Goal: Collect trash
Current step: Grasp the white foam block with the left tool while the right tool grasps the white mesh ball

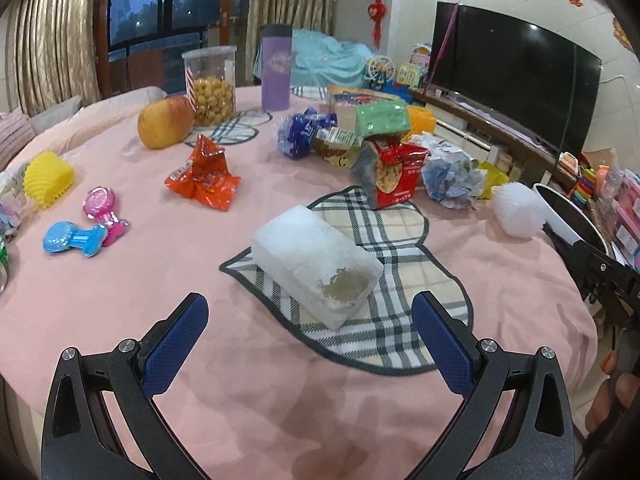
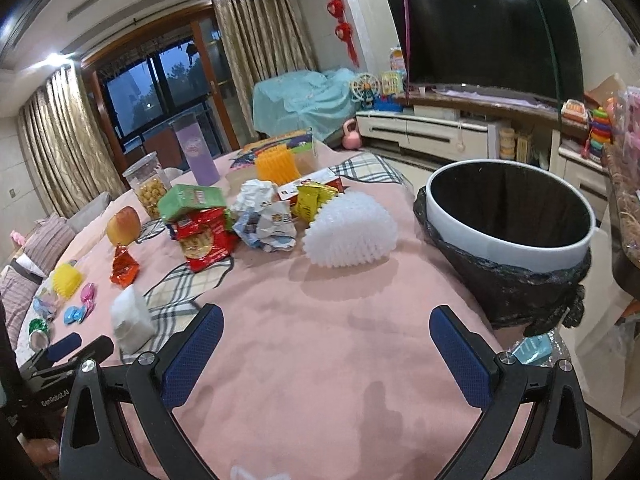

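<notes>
My left gripper (image 1: 310, 314) is open and empty, just short of a white foam block (image 1: 316, 264) on a plaid mat. An orange wrapper (image 1: 204, 178), a red snack bag (image 1: 394, 174), crumpled paper (image 1: 450, 176) and a white foam net (image 1: 518, 210) lie beyond on the pink tablecloth. My right gripper (image 2: 326, 334) is open and empty above bare cloth. In its view the white foam net (image 2: 350, 230) lies ahead, crumpled paper (image 2: 266, 226) and the red snack bag (image 2: 202, 240) to its left. A white bin (image 2: 516, 236) with a black liner stands at the table's right edge.
An apple (image 1: 164, 122), a snack jar (image 1: 210, 86), a purple tumbler (image 1: 276, 68), a green pack (image 1: 382, 120), yellow foam net (image 1: 48, 180) and small toys (image 1: 86, 226) sit on the table. A TV (image 2: 488, 36) and cabinet stand behind the bin.
</notes>
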A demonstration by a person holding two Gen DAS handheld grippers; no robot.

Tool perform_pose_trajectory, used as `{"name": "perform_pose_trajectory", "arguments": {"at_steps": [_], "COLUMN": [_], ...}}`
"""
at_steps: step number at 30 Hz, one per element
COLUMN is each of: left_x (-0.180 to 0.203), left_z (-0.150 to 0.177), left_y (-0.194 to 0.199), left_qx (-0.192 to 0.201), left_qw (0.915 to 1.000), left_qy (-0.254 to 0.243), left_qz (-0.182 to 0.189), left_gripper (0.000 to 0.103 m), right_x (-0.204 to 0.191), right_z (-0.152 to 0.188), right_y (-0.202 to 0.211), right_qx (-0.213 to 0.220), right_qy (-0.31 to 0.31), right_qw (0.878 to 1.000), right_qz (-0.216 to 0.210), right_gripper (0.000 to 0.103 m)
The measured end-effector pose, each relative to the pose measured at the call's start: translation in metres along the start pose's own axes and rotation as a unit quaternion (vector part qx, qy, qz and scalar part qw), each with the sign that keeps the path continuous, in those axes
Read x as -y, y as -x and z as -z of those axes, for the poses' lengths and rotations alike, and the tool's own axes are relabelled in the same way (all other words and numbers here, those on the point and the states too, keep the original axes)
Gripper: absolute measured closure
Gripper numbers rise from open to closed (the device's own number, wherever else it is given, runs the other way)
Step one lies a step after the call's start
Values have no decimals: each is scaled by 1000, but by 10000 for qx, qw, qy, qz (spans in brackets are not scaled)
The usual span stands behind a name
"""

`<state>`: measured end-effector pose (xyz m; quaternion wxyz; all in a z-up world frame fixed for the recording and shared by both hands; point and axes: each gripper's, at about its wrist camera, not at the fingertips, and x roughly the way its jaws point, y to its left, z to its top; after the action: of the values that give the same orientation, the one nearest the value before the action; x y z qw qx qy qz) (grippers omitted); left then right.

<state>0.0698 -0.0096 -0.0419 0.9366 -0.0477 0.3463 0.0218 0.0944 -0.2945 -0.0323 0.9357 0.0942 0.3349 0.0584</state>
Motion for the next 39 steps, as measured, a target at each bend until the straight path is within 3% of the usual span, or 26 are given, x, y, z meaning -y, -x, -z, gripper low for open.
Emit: {"name": "perform_pose_trajectory", "arguments": {"at_steps": [14, 16, 20, 22, 23, 25, 26, 31, 36, 37, 39], "left_x": [1, 1, 11, 17, 20, 26, 29, 31, 28, 30, 36], "left_z": [-11, -12, -12, -12, -12, -14, -15, -17, -21, -22, -23], "left_y": [-47, -51, -58, -58, -58, -58, -58, -57, -49, -47, -42], "left_qx": [-546, -580, -629, -597, -583, -582, -587, -553, -440, -404, -351], "left_qw": [9980, 9979, 9978, 9978, 9978, 9974, 9971, 9970, 9966, 9963, 9957], "left_qy": [143, 142, -97, -255, -316, -405, -443, -413, -281, -298, -357], "left_qz": [-280, -268, -187, -120, -55, 119, 186, 361, 635, 695, 781], "left_gripper": [0, 3, 20, 32, 44, 62, 69, 75, 77, 77, 78], "right_x": [23, 26, 31, 33, 33, 32, 31, 26, 26, 25, 25], "right_z": [-38, -42, -47, -49, -50, -50, -50, -50, -48, -47, -46], "right_y": [-58, -69, -90, -95, -97, -100, -100, -95, -82, -79, -71], "right_qx": [-440, -525, -738, -799, -812, -845, -857, -774, -691, -672, -633], "right_qy": [54, 63, 25, -22, -15, 19, 40, 48, -63, -94, -161], "right_qw": [9990, 9986, 9973, 9968, 9967, 9963, 9962, 9965, 9965, 9965, 9964], "right_qz": [19, 26, 22, -21, -44, -137, -174, -325, -463, -496, -536], "right_gripper": [0, 0, 1, 14, 20, 44, 49, 75, 80, 87, 87]}}
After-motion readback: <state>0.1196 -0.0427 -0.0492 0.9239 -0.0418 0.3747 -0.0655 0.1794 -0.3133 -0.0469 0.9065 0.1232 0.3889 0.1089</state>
